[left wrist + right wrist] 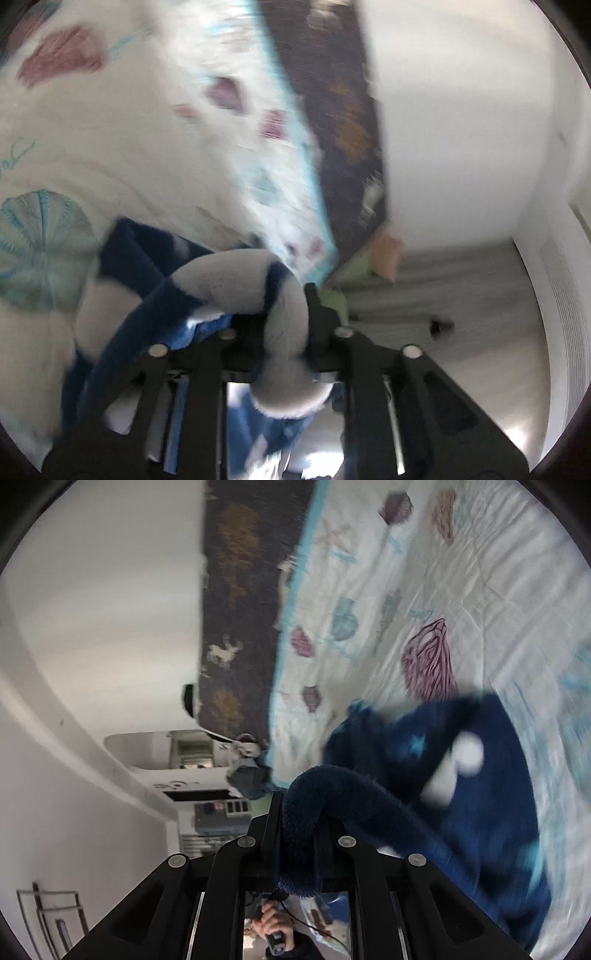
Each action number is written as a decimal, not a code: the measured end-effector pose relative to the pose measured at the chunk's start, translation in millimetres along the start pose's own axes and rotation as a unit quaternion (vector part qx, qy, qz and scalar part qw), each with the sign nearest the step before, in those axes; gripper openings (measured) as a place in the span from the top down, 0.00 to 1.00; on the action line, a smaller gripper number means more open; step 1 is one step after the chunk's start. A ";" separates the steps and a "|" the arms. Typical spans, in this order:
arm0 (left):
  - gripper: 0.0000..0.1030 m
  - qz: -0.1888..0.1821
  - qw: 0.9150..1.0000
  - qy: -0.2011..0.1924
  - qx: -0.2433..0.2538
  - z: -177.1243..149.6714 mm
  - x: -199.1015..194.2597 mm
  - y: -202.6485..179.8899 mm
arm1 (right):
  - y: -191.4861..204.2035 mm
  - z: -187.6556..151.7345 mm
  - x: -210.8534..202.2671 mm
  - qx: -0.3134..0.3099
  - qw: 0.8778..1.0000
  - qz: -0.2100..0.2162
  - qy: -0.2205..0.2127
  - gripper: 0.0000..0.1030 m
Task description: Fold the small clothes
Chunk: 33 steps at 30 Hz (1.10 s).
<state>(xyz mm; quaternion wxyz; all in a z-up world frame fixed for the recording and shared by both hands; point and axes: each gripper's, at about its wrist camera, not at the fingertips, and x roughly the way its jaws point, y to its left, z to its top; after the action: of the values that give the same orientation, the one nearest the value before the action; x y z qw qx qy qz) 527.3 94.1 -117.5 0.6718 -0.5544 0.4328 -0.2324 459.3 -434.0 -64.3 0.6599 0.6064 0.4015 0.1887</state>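
A fuzzy dark blue garment with white patches and light blue stars (pixel 461 775) hangs between my two grippers over a white quilt with seashell prints (pixel 424 590). My left gripper (pixel 284 321) is shut on a grey-white and blue fleece edge of the garment (pixel 229 277), which bulges out of the jaws. My right gripper (pixel 299 812) is shut on a dark blue fleece edge (pixel 314 790). Both views are tilted and blurred. The rest of the garment drapes toward the quilt.
The quilt (pixel 129 129) has a light blue border and lies over a dark patterned blanket (pixel 236 627). White walls (pixel 461 129) and grey flooring (pixel 461 295) lie beyond the bed. A white cabinet with small items (pixel 199 768) stands by the bed's corner.
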 end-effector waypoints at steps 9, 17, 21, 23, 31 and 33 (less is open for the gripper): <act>0.47 -0.082 0.996 0.042 -0.006 25.3 12.6 28.8 | -56.3 36.8 18.0 -0.014 0.985 -0.173 0.017 0.72; 0.37 -0.161 0.977 0.102 0.098 7.7 -5.2 -18.5 | 68.5 -61.3 29.8 -0.366 0.877 -0.301 0.080 0.32; 0.37 -0.119 0.949 0.217 0.195 -24.7 46.8 -41.9 | 67.8 -106.0 112.8 -0.434 0.812 -0.328 0.211 0.32; 0.37 -0.073 0.951 0.203 0.224 -33.0 69.9 -46.9 | 55.2 -106.7 158.0 -0.433 0.784 -0.376 0.239 0.32; 0.60 0.017 0.991 0.065 0.113 12.1 62.1 -2.9 | 45.5 -20.7 245.0 -0.338 0.813 -0.467 0.074 0.33; 0.55 0.034 0.989 0.033 0.141 13.0 35.4 -7.8 | 57.5 -38.5 247.8 -0.393 0.771 -0.498 0.041 0.33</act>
<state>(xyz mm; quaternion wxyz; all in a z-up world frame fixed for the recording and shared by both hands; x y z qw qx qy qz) 557.8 71.0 -121.4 0.7360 -0.4309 0.4366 -0.2863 594.1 -215.5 -81.9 0.8252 0.0003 0.5649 -0.0002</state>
